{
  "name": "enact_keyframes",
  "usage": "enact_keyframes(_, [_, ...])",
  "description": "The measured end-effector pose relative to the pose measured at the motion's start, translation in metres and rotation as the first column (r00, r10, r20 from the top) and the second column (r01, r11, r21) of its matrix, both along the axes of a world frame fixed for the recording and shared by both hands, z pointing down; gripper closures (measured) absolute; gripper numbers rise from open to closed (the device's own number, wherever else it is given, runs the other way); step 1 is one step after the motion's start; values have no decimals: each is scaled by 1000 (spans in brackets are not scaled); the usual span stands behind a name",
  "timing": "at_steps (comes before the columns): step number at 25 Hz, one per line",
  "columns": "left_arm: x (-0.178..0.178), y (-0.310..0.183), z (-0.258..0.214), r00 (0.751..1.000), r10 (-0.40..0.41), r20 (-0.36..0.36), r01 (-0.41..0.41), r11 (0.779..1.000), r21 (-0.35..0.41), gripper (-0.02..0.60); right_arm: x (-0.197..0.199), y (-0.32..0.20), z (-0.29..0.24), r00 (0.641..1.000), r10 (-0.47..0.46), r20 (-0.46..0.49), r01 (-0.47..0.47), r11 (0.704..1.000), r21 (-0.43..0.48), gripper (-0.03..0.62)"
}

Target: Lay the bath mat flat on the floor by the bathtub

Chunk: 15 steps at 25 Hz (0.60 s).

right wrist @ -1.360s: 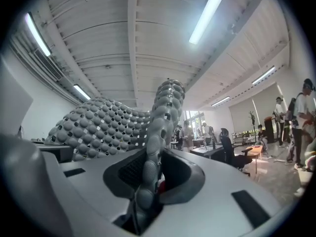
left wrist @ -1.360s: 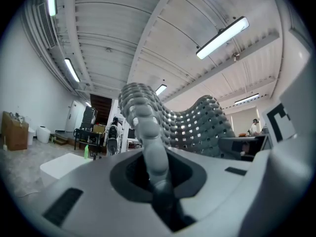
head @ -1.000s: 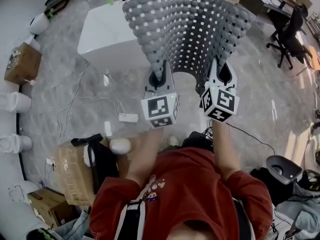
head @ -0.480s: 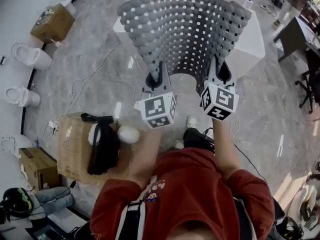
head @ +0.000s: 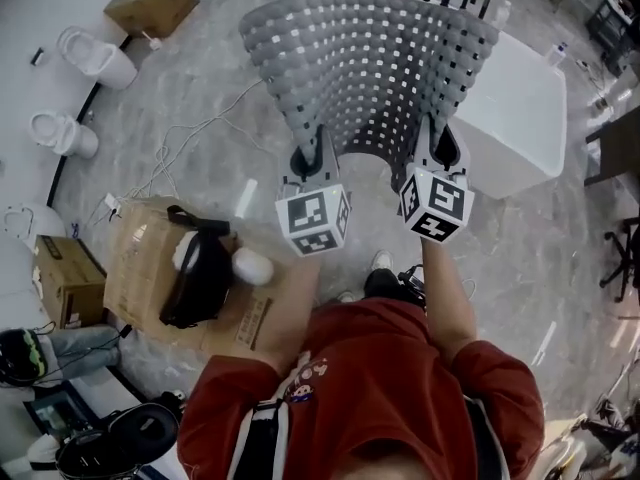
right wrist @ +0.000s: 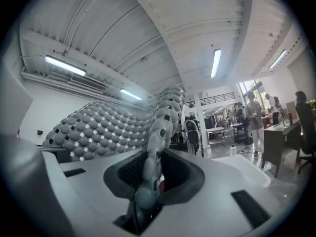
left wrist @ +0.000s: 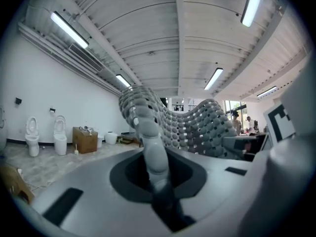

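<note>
The left claw (head: 316,156) is almost closed, its jaws pinching one near corner of the grey bath mat (head: 370,63). In the left gripper view the mat's bobbled edge runs straight down into the narrow gap between the jaws. The right claw (head: 440,148) is clamped the same way on the other near corner, with the mat's edge wedged between its jaws in the right gripper view. The two claws are side by side, a little apart, held out level in front of the person in a red top (head: 370,388). Gripping both corners appears meant to keep the perforated mat spread wide instead of folding. It fans out and away from the claws in a shallow curve, entirely in the air and touching nothing else. Beyond it, at the upper right of the head view, stands a white block-shaped bathtub (head: 525,93) with small bottles along its far rim. The mat's far edge overlaps the tub's near corner in that view. The grey marbled floor (head: 200,108) beside the tub is bare apart from loose white cables (head: 190,138). This looks like the carrying step, with the mat not yet lowered. Off to the left, well apart, are a cardboard box (head: 150,268) and two toilets (head: 95,56) against the wall.
</note>
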<state>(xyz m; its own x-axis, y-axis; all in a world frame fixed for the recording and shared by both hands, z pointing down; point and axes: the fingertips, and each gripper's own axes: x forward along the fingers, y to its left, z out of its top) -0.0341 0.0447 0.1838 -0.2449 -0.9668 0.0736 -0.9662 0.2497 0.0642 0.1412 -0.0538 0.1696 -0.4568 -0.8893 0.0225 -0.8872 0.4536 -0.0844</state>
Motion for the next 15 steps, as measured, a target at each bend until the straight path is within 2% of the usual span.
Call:
enact_keyframes(9, [7, -55, -12, 995, -101, -2, 101, 994, -47, 529, 3, -74, -6, 996, -84, 13, 85, 995, -47, 519])
enact_keyframes(15, [-9, -69, 23, 984, -181, -3, 180, 980, -83, 529, -20, -102, 31, 988, -150, 17, 151, 986, -75, 525])
